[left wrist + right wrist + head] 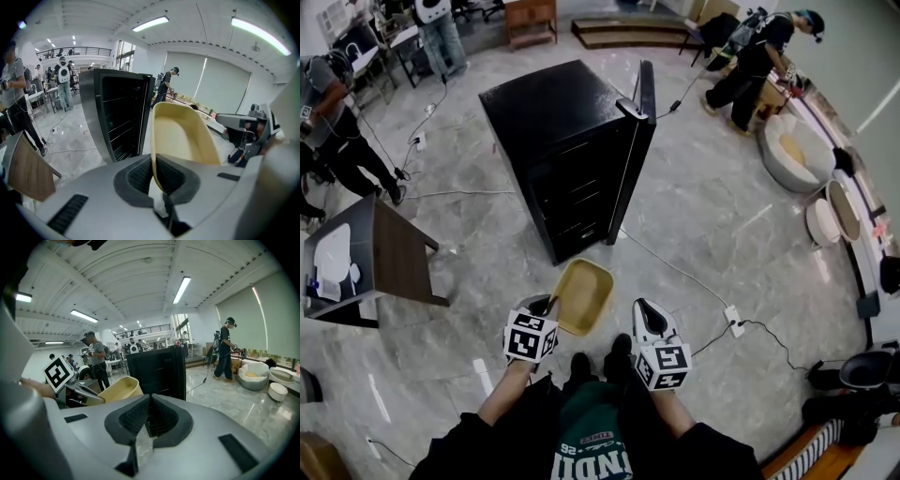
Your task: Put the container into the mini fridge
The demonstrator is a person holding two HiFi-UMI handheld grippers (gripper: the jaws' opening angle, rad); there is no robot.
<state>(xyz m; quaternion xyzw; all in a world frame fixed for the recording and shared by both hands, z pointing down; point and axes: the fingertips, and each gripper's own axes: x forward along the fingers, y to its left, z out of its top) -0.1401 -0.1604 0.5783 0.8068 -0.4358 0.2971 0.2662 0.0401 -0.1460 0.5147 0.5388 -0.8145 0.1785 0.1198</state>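
From the head view: yellow container (584,295) held out over the floor, just on the near side of the mini fridge (567,150), pinched at its near left rim by the left gripper (542,306) alone. Right gripper (645,311) just to the right of it, apart from it. Fridge door (645,103) swung wide on the right, shelves dark inside. Likely trouble from here: a one-edge pinch on a wide tub, so liable to tilt, swing or slip free. Also a far rim apt to knock a shelf edge or the door on the way in, and a white cable (675,267) across the floor to the right, a possible snag for a foot. From the left gripper view: jaws clamped hard on the thin rim, container wall (180,133) standing upright between the pads, open fridge (119,117) beyond on the left. Grip detail absent from above, though depth of bite hard to judge, perhaps shallow. No cable visible here. From the right gripper view: jaws (149,420) closed together on nothing, container (119,389) off to the left, fridge (157,371) straight ahead. Emptiness of this gripper only suggested from above, plain here. Lacking in both gripper views: the layout from overhead, with gap to the fridge, door swing and cable.
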